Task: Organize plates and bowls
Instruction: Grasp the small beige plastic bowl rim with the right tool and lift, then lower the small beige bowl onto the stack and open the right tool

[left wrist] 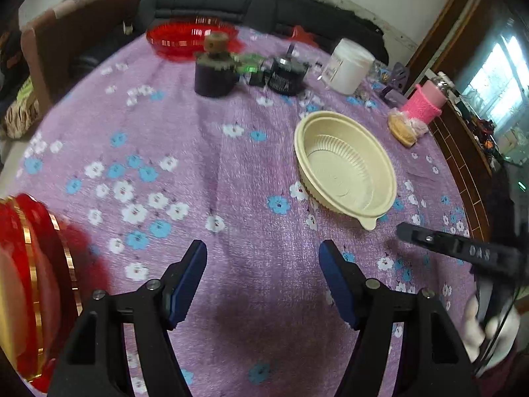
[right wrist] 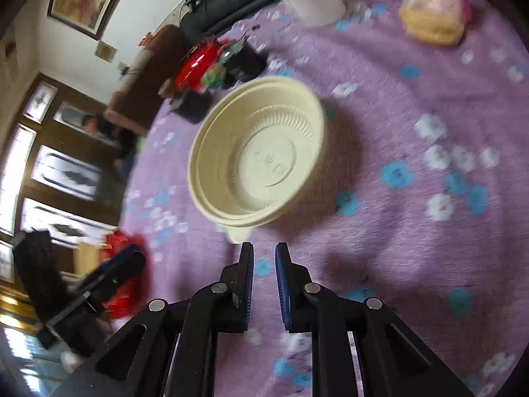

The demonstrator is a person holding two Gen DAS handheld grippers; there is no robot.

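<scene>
Holding both tools over the counter, we keep our left gripper with its blue-padded fingers spread wide and nothing between them — only the purple flowered cloth shows in the gap. Ahead of those fingers and off to their right sits the cream bowl, upright on the cloth, its small tab pointing back toward us. Far ahead of the left fingers, at the back edge of the counter, lies a red dish, and close beside the left finger, at the frame's edge, a stack of red plates with gold rims. Beyond the bowl stand a white tub and a pink knitted sleeve.

Our right gripper has its fingers drawn close, a narrow slit left between the pads, gripping nothing. The cream bowl lies just ahead of these fingertips, its tab nearest to them but apart. In the left wrist view the right gripper shows as a black arm to the right of the left fingers, near the bowl's tab.
</scene>
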